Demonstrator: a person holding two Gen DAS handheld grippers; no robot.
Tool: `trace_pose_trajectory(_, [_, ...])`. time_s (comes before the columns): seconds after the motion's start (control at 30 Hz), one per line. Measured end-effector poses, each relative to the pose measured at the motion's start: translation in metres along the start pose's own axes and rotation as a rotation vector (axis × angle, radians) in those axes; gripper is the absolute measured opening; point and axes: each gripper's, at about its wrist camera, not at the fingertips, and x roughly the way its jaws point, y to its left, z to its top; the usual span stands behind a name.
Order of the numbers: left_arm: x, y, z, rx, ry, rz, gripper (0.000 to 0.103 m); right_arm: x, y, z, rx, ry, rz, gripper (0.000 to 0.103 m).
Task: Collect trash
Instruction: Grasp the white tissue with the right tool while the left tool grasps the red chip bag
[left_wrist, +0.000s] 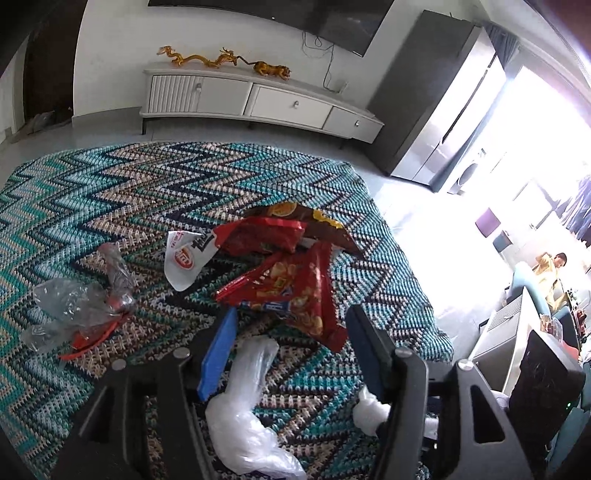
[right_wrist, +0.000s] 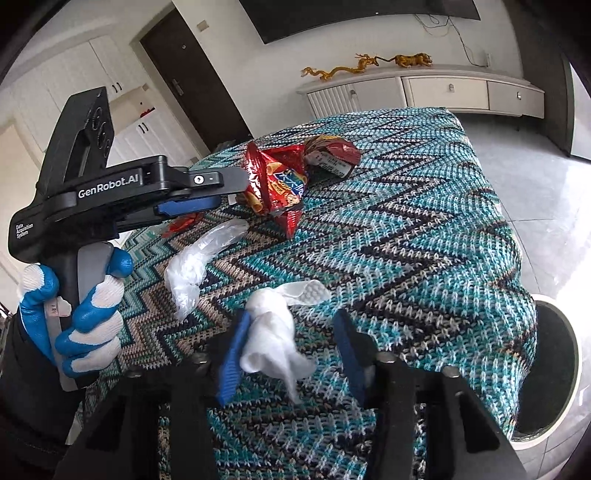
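Hovering wide open over crinkled red snack wrapper (left_wrist: 291, 291) on zigzag knitted tablecloth (left_wrist: 110, 192): left gripper (left_wrist: 291, 325). Gaping, empty, beside crumpled white tissue wad (right_wrist: 271, 332): right gripper (right_wrist: 291, 328). Partly hiding behind tablecloth edge: dark round bin (right_wrist: 554, 369).

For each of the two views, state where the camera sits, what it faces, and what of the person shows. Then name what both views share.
Left wrist: on the left tongs, open, facing snack bags and a plastic bag.
Right wrist: on the right tongs, open around a tissue; the gloved hand shows, bin at right.
Shared: snack bags, plastic bag, tablecloth, cabinet.
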Motion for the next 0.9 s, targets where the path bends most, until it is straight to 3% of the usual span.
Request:
trace_pose_trajectory(0.07, [-0.001,-0.007,-0.001,0.032,-0.009,0.025,0.059,0.000,0.001,-0.001,-0.002,0.003,0.011,0.022])
trace_pose_trajectory(0.27, [0.001,-0.032,0.009,0.112,-0.034,0.055,0.059,-0.006,0.005,-0.009,-0.002,0.000,0.024,0.016])
trace_pose_trajectory(0.4, [0.017,-0.038,0.018,0.134,-0.005,0.098,0.059,-0.013,0.005,-0.014,0.005,-0.009,0.035,0.013])
trace_pose_trajectory(0.47, [0.028,-0.034,0.019,0.110,0.021,0.104,0.049,-0.016,0.004,-0.016,0.009,-0.013,0.044,0.012])
trace_pose_trajectory(0.63, [0.037,-0.025,0.018,0.068,0.055,0.067,0.012,-0.026,0.002,-0.022,0.024,-0.026,0.046,0.012])
trace_pose_trajectory(0.73, [0.029,-0.024,0.018,0.050,0.037,0.033,0.005,-0.033,0.004,-0.024,0.028,-0.038,0.047,0.012])
trace_pose_trajectory(0.9, [0.000,-0.036,0.017,0.067,-0.021,0.011,0.005,-0.050,0.010,-0.031,0.024,-0.062,0.048,0.012])
